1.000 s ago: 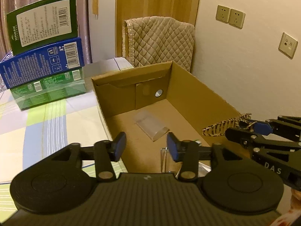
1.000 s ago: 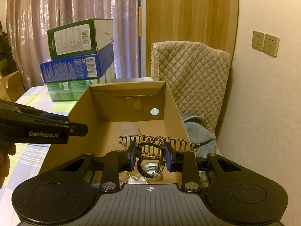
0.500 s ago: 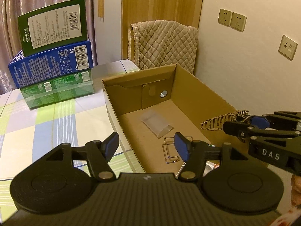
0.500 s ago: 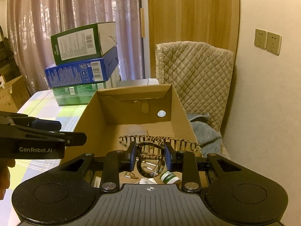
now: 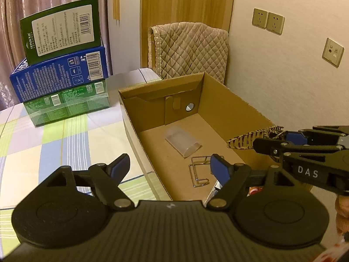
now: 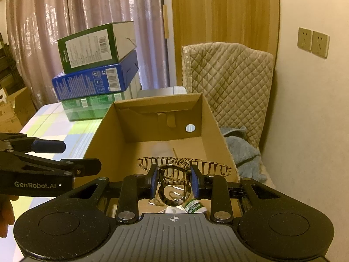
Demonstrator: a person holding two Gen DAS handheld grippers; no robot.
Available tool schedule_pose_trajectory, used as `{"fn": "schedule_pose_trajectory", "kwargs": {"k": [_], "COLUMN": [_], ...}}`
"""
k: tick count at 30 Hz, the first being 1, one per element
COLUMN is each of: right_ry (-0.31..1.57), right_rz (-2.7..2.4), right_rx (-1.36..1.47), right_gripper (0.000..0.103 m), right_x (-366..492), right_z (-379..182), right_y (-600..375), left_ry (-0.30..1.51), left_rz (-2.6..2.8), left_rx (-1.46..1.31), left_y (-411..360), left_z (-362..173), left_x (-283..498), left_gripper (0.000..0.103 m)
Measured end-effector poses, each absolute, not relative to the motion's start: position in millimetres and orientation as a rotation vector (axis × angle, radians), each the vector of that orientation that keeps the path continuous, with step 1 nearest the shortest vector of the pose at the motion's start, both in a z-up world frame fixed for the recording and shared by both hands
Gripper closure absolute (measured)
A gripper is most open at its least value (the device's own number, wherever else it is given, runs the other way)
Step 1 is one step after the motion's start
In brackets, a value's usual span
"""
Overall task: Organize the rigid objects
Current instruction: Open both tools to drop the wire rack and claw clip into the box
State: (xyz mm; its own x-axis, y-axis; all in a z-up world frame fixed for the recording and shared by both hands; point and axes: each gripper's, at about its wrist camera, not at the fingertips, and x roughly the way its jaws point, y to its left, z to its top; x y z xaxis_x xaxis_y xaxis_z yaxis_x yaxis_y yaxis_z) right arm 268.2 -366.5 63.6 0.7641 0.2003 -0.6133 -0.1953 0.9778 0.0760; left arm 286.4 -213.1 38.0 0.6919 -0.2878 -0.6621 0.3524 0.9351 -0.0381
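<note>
Right wrist: hair claw (image 6: 185,163) pinched between fingers (image 6: 153,180).

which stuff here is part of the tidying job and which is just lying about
Job:
- hair claw, held in right tool
- cardboard box
- wire clip and clear cap inside it
- left tool, open

Lying about:
- stacked cartons
- quilted cover
- wall sockets
</note>
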Motion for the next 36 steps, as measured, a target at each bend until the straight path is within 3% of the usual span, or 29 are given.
{"fn": "schedule_pose_trajectory", "kwargs": {"k": [25,26,28,29,36], "right_ry": [0.701,0.691,0.674,0.663,0.628], "right_rz": [0.193,0.194,0.193,0.191,0.187], "right_rx": [0.059,0.064,0.073,0.078,0.094], "right_gripper": [0.076,0.074,0.057,0.053,0.05], "right_x": [294,294,294,293,279], "right_z": [52,53,56,57,72], "right_y": [-365,-366,-367,-368,-377], "left_ry": [0.73,0.73,0.728,0.727,0.722], "left_rz": [-0.35,-0.351,-0.35,-0.349,-0.343], "left_rx": [0.092,0.091,0.089,0.087,0.066], "left_y": [-205,-204,-203,-202,-196], "left_z": [31,31,32,32,37], "left_x": [290,290,288,287,276], "left_gripper": [0.02,0.02,0.02,0.02,0.017]}}
